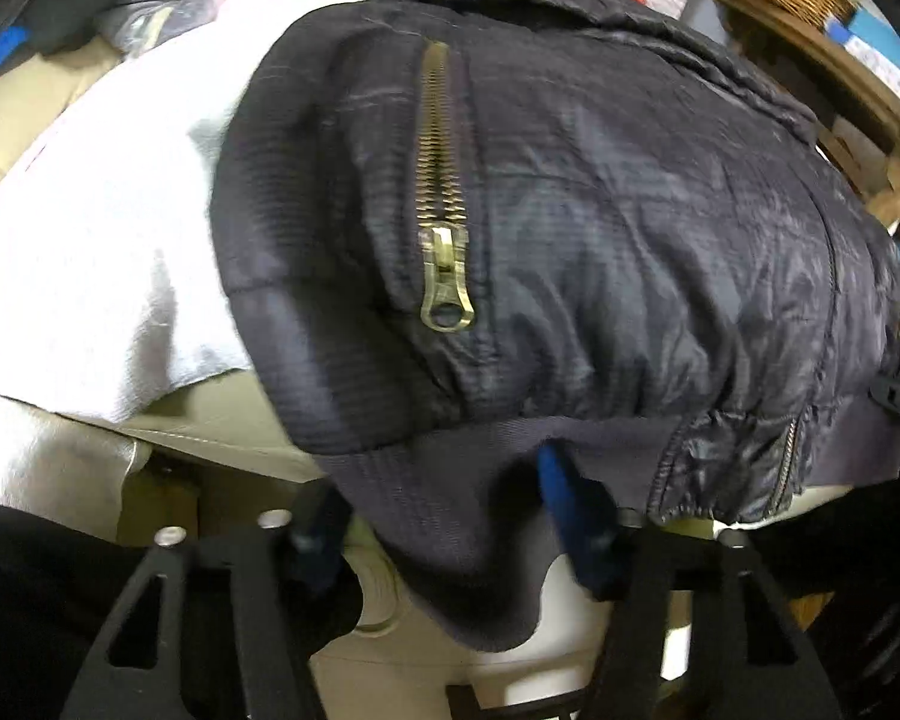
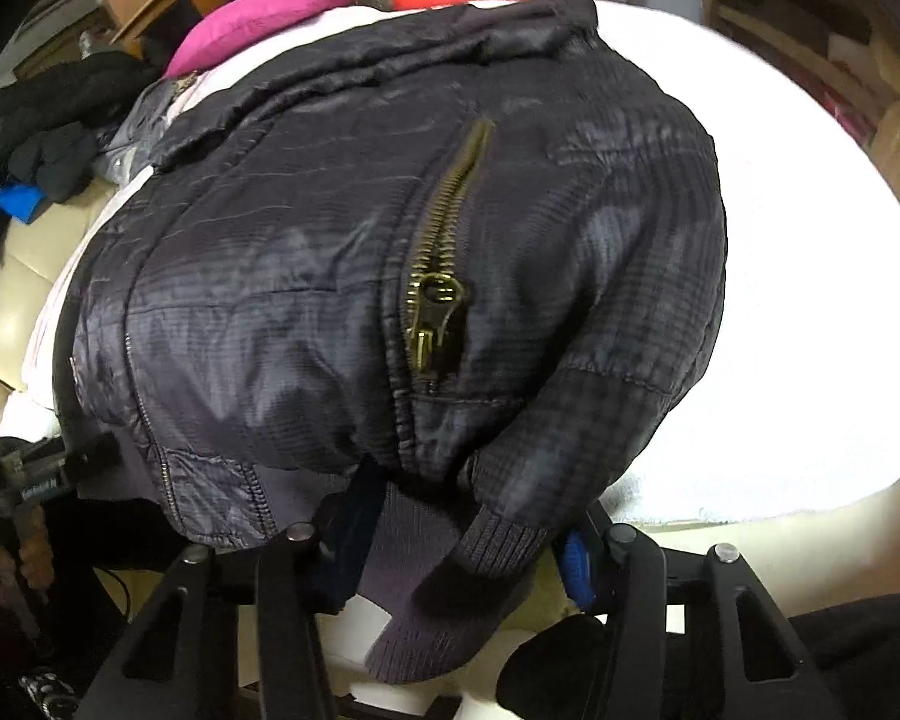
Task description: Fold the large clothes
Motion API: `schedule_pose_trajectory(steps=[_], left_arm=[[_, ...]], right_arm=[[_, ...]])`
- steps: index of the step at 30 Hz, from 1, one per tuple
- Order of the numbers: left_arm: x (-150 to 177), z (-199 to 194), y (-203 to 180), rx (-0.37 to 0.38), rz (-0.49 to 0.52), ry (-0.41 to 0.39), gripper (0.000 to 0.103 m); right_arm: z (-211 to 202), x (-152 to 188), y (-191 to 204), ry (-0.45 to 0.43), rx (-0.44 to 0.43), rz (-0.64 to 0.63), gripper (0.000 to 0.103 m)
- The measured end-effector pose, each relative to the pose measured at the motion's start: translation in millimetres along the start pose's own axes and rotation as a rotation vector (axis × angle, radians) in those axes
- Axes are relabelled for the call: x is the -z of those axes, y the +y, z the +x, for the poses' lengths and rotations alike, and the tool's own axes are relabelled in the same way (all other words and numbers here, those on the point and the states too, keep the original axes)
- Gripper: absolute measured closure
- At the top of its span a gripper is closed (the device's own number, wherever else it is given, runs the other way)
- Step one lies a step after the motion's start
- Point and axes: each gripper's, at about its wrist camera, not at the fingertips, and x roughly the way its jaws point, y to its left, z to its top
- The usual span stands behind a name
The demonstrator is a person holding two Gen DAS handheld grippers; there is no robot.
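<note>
Left gripper (image 1: 450, 516), black two-finger claw with blue pads, jaws about half apart, the ribbed knit hem of the dark quilted zip-pocket jacket (image 1: 570, 210) hanging between them; whether the pads press it cannot be told. Right gripper (image 2: 462, 516), likewise half apart, astride the hem and a ribbed cuff (image 2: 498, 534) at the opposite corner; grip equally unclear. The jacket lies on a white cloth-covered surface (image 2: 810, 300), directly ahead of both claws, its hem line running crosswise from one gripper to the other, each hand nearest its own corner, collar farthest away
</note>
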Motion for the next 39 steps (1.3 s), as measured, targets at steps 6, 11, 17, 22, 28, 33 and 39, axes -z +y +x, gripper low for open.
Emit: schedule_pose_trajectory(steps=[6, 11, 17, 22, 28, 33, 39], left_arm=[[-2.5, 9.2, 20.4, 0.014, -0.058, 0.034, 0.028], [-1.2, 9.9, 29.2, 0.086, -0.062, 0.021, 0.048], [2.0, 0.6, 27.4, 0.075, -0.029, -0.03, 0.069], [1.3, 3.0, 34.5, 0.095, -0.045, -0.004, 0.055], [2.0, 2.7, 28.3, 0.104, -0.046, -0.028, 0.073], [3.7, -24.6, 18.8, 0.144, -0.026, -0.068, 0.089], [-4.8, -82.9, 17.7, 0.232, 0.056, -0.177, 0.09]], right_arm=[[10.7, 1.4, 3.3, 0.048, -0.017, 0.042, 0.029], [12.6, 3.8, -2.0, 0.033, -0.017, 0.044, 0.031], [-9.5, 2.6, -3.6, -0.043, -0.033, 0.019, 0.063], [-2.7, 2.5, -6.6, -0.003, -0.063, 0.066, 0.051], [7.2, 2.2, -1.6, 0.006, -0.06, 0.026, 0.046], [-11.1, 0.8, -11.7, -0.042, -0.091, 0.052, 0.069], [-49.5, 0.8, -11.7, -0.149, -0.177, 0.032, 0.072]])
